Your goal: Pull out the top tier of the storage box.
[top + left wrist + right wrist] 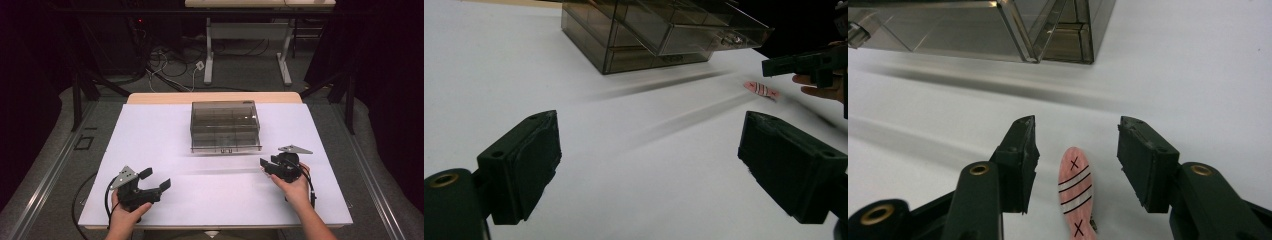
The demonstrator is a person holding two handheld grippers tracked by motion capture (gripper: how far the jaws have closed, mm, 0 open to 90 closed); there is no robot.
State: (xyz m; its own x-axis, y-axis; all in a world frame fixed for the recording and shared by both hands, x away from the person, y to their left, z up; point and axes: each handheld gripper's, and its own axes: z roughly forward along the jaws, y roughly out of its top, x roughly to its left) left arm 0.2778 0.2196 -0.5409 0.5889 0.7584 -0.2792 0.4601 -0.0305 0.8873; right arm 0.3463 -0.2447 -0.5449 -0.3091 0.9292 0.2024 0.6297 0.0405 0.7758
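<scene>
Right gripper view puts your right claw (1077, 150) low over the white surface (1198, 75), its two black jaws standing apart on either side of a small pink fish-shaped piece (1076, 192) marked with dark stripes and two crosses. That piece lies flat at the lower middle of the frame, between the jaws, and neither pad touches it, so the claw is released with a clear gap on both sides. Across the top of that frame sits the smoky clear plastic box (998, 30) with its compartments, well apart from the fish. From the high view you have the box (225, 126) at the centre of the frame, your right claw (268, 165) at the lower right of it and your left claw (156, 178) at the lower left, each held in a hand coming in from the bottom edge. Left gripper view shows your left claw (649, 155) spread wide over bare surface, holding nothing, with the pink fish (762, 90) at the right of the frame, just beside the other claw's tip.
</scene>
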